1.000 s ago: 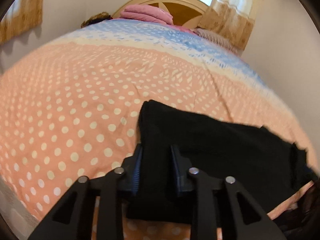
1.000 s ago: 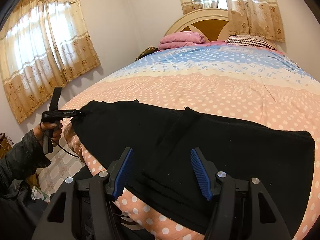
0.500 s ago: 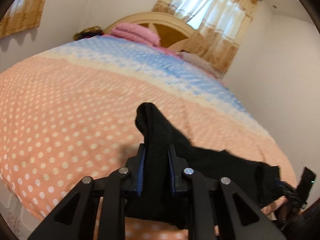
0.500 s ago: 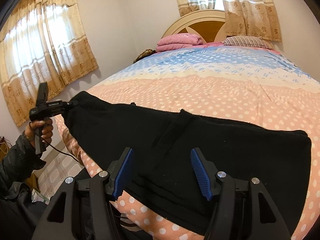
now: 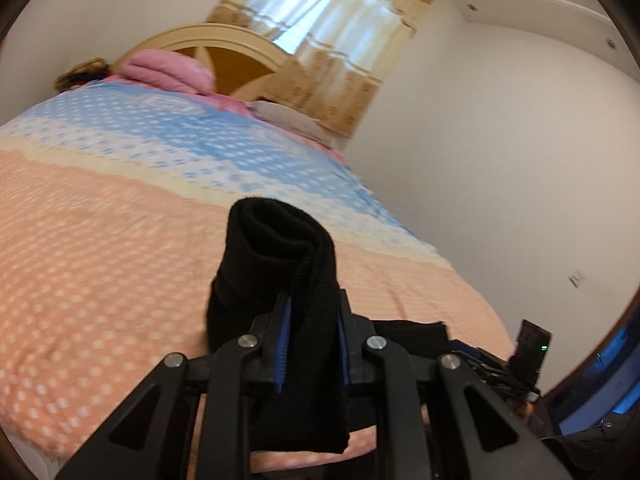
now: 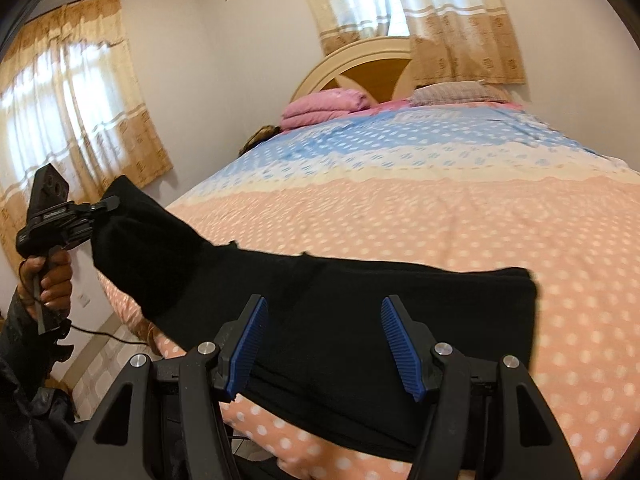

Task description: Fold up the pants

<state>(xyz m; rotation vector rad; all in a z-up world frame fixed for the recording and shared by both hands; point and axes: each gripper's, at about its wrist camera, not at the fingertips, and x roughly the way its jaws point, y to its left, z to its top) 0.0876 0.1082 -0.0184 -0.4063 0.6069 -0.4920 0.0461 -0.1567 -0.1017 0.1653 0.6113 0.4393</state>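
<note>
Right gripper (image 6: 322,340): nearest the lens, fingers (image 6: 246,338) spread wide and released, poised just above the pants near the bed's foot edge, gripping nothing.
Pants (image 6: 360,312): black, lying across the foot of the bed; the right part rests flat on the bed, the left end is lifted off it.
Left gripper (image 5: 310,344): fingers (image 5: 283,340) clenched on a folded black end of the pants (image 5: 276,256), which rises in a loop above the fingertips; seen from the right wrist it is off the bed's left side (image 6: 102,205), held in a hand (image 6: 48,276).
Bed (image 6: 460,216): peach dotted cover at the foot, cream then blue bands farther up.
Pillows (image 6: 324,106): pink stack at the head of the bed, a grey striped one beside it.
Headboard (image 6: 360,54): cream, arched, behind the pillows.
Curtains (image 6: 460,20): tan, behind the headboard.
</note>
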